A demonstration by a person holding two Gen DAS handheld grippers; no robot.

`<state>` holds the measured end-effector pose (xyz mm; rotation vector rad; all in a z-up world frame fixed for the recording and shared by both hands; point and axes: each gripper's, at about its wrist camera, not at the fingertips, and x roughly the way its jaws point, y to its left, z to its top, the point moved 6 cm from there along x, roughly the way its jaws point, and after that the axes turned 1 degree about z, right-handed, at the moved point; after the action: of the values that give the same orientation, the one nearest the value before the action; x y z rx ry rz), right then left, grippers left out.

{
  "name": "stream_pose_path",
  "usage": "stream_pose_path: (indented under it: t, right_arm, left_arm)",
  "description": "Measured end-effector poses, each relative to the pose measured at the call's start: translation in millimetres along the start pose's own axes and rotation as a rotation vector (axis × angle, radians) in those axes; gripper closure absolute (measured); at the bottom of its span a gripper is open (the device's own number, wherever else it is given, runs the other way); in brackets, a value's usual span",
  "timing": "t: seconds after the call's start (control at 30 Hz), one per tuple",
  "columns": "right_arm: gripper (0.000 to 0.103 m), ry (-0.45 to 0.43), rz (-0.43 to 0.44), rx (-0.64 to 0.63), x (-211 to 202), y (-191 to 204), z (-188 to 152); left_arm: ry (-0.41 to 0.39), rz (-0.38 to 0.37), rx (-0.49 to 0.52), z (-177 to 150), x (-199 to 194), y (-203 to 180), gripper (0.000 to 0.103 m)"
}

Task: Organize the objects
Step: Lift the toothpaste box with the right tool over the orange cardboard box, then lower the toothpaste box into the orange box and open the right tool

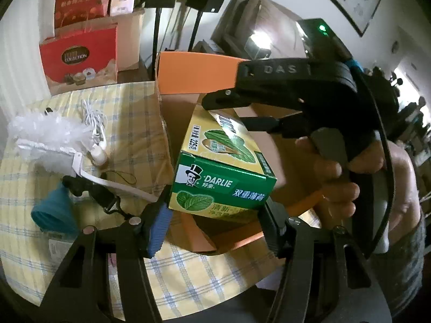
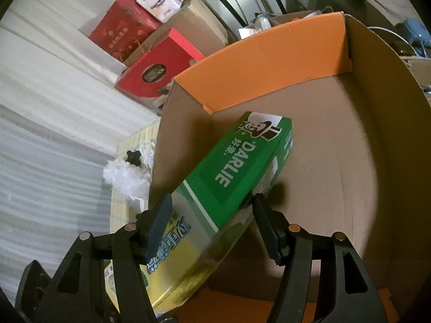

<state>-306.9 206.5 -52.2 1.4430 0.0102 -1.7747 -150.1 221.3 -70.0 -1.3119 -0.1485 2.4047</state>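
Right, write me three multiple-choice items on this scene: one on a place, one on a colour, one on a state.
1. Where is the toothpaste box?
A. Flat on the checked tablecloth
B. Tilted inside the open cardboard box
C. On top of the red gift box

2. What colour is the cardboard box's raised flap?
A. Orange
B. Blue
C. White

3. What state is the right gripper in?
A. Open and empty
B. Shut on nothing
C. Shut on the toothpaste box

Answers:
1 B, the right wrist view shows brown cardboard walls around the slanted toothpaste box.
2 A, the flap behind it is plainly orange.
3 C, both pads sit against the toothpaste box's sides.
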Motion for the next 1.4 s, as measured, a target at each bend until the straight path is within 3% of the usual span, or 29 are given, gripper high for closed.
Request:
stream_pose_path:
  t: [0.27, 0.5, 0.97, 1.0, 1.07, 1.1, 1.4]
  right_arm:
    - [0.038, -0.003, -0.037, -0.033, 8, 7, 7]
    - [0.038, -0.027, -0.082, -0.12, 16, 22, 8]
    - [0.039, -0.021, -0.23, -0.261, 28, 48, 12]
    - [0.039, -0.02, -0.231, -0.268, 28, 50, 11]
    - [0.041, -0.013, -0.234, -0.283, 30, 54, 8]
    - [0.041, -0.008, -0.238, -0.297, 32, 57, 6]
    - [0.044, -0.007, -0.288, -0.344, 33, 70, -1]
  left_arm:
    - [-0.002, 0.048, 0.035, -5, 0, -7, 0.047]
    - [0.0, 0.011, 0.008, -6, -7, 1, 0.048]
    - [0.008, 0.036, 0.009, -7, -16, 1, 0.051]
    - [0.006, 0.034, 0.007, -7, -17, 1, 0.051]
    - [0.007, 0.019, 0.009, -8, -20, -1, 0.066]
    - [0.012, 0.014, 0.011, -9, -21, -2, 0.067]
    - [-0.008, 0.026, -0.009, -12, -32, 5, 0.07]
